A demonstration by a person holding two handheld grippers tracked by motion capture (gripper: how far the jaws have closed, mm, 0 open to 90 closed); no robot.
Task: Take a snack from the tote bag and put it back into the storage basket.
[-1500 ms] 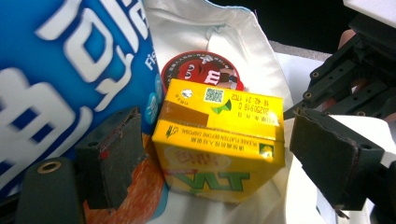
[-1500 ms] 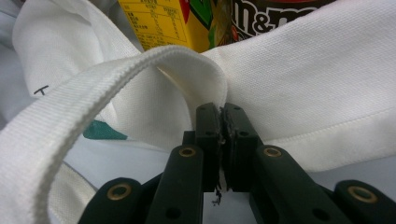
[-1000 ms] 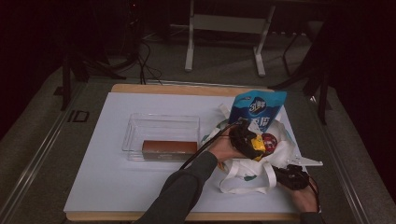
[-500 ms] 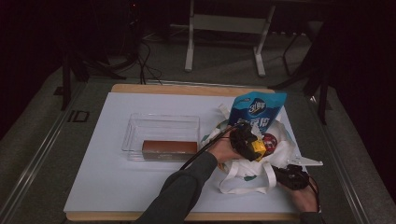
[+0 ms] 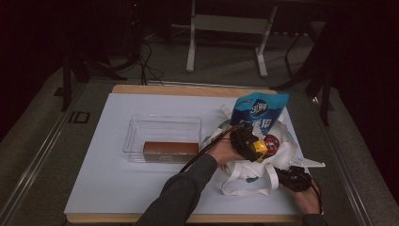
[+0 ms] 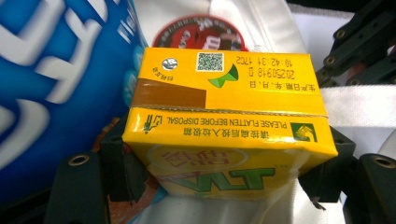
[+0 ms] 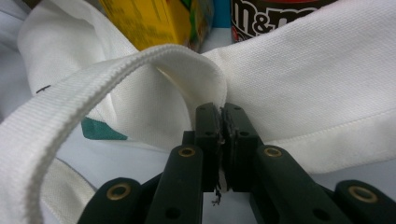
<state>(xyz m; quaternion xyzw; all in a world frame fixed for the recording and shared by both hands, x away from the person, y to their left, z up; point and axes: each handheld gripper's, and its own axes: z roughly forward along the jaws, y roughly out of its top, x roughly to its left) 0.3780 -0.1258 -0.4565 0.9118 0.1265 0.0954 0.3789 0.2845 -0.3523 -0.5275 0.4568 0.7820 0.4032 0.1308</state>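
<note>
The left gripper (image 5: 251,143) is gripping a yellow carton (image 6: 224,116) with wide-set jaws, over the white bag (image 5: 282,150), beside the blue pouch (image 5: 259,110). The right gripper (image 7: 222,123) is pinching the bag's edge, jaws closed tight.

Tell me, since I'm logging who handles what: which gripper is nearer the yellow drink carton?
Left. The left gripper has the yellow drink carton between its jaws over the white tote bag; the right gripper is clamped on the bag's edge, nearer the person.
</note>
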